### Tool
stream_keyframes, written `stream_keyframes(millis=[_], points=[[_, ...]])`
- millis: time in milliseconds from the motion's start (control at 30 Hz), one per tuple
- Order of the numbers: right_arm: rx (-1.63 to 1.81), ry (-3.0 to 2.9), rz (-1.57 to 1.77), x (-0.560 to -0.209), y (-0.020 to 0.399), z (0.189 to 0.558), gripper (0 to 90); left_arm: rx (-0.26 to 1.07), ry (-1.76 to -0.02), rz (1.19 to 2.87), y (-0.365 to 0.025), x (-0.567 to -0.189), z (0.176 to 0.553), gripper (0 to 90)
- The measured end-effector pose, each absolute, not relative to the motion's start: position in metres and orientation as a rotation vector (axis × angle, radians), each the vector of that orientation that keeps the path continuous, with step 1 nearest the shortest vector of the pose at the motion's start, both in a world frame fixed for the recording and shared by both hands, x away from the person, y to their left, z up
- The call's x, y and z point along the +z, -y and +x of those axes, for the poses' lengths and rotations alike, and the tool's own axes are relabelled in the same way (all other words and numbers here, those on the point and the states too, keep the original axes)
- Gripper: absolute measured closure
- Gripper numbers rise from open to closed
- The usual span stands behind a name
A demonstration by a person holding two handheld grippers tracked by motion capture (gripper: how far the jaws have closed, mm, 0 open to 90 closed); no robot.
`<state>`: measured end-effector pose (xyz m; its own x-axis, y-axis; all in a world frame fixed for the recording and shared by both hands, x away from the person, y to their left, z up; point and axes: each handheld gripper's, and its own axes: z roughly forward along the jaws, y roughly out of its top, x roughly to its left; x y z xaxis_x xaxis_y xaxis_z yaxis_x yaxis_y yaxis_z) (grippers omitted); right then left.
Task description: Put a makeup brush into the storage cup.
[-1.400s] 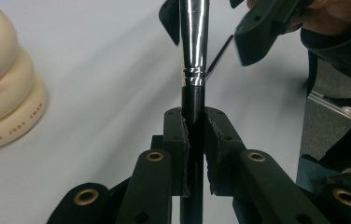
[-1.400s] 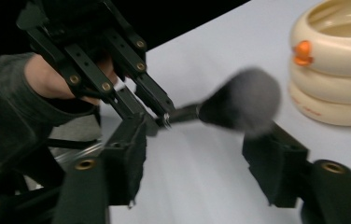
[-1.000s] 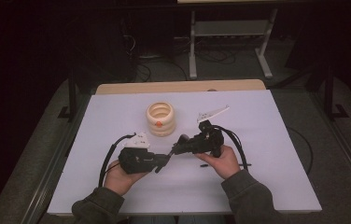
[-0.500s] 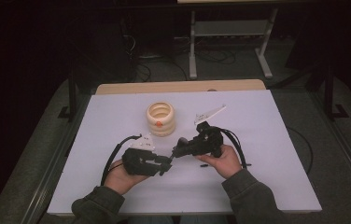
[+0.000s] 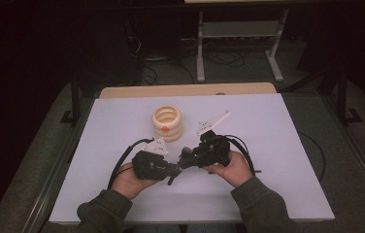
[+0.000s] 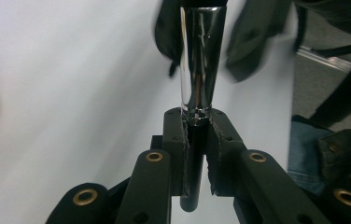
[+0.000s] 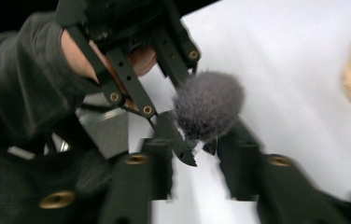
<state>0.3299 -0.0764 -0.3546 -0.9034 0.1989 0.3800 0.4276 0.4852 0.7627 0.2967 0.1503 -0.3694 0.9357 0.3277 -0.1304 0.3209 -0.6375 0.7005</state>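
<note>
A make-up brush with a black handle, a chrome ferrule (image 6: 200, 60) and a grey tuft (image 7: 208, 105) lies between the two grippers. My left gripper (image 6: 196, 126) is shut on the black handle; its jaws have just closed in on it again. My right gripper (image 7: 197, 158) faces it tip to tip. Its jaws have just been opening and now stand apart on either side of the tuft without pressing on it. In the high view, the left gripper (image 5: 174, 171) and the right gripper (image 5: 185, 159) meet low over the white table (image 5: 277, 145), front middle.
A stack of cream rings (image 5: 167, 124) with an orange spot stands on the table just behind the grippers. A wooden strip (image 5: 185, 90) runs along the table's far edge. Beyond it are a metal stand (image 5: 239, 34) and cables on a dark floor.
Both hands have stayed almost where they were, with the grippers still tip to tip. The left gripper has edged slightly to the right.
</note>
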Motion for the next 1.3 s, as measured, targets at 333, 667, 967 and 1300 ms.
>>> stream_keyframes(millis=[333, 667, 967, 1300], points=[[-1.457, 2.531, -0.662, -0.360, 0.105, 0.327, 49.2, 0.001, -0.535, 2.232, -0.163, -0.366, 0.306, 79.3], [-1.495, 2.590, -0.791, -0.367, 0.141, 0.319, 41.7, -0.004, -0.598, 2.207, -0.169, -0.363, 0.318, 79.3], [-1.521, 2.589, -0.891, -0.376, 0.169, 0.312, 35.4, -0.005, -0.643, 2.187, -0.173, -0.358, 0.328, 79.3], [-1.509, 2.602, -0.961, -0.386, 0.187, 0.306, 31.9, 0.011, -0.694, 2.141, -0.181, -0.345, 0.343, 79.3]])
